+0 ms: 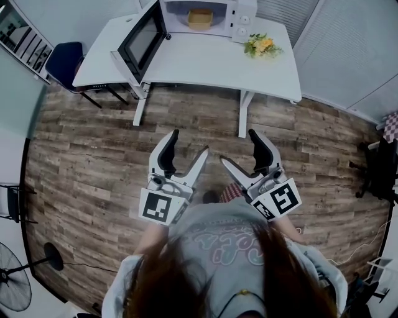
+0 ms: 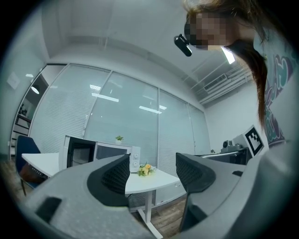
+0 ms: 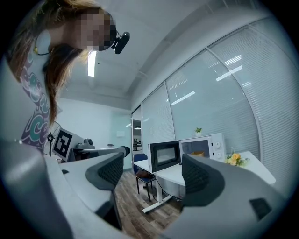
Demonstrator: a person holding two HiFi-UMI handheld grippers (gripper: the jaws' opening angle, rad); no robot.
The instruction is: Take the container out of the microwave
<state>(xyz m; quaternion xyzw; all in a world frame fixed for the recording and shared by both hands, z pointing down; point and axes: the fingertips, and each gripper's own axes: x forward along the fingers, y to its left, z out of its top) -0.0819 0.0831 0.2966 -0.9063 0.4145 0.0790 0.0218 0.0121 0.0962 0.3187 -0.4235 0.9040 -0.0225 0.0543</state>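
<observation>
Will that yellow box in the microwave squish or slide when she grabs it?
Probably light: the container looks small. It seems boxy, so it likely won't roll, though it might slide. How squishy it is can't be judged from this far.

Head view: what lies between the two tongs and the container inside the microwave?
Only wooden floor and the white table's bare front strip, as the head view shows; the microwave door is open.

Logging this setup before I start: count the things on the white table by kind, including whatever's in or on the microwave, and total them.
Microwave: 1
Container: 1, inside the microwave
Flower bunch: 1
Potted plant: 1, on top of the microwave
Total: 4
</observation>
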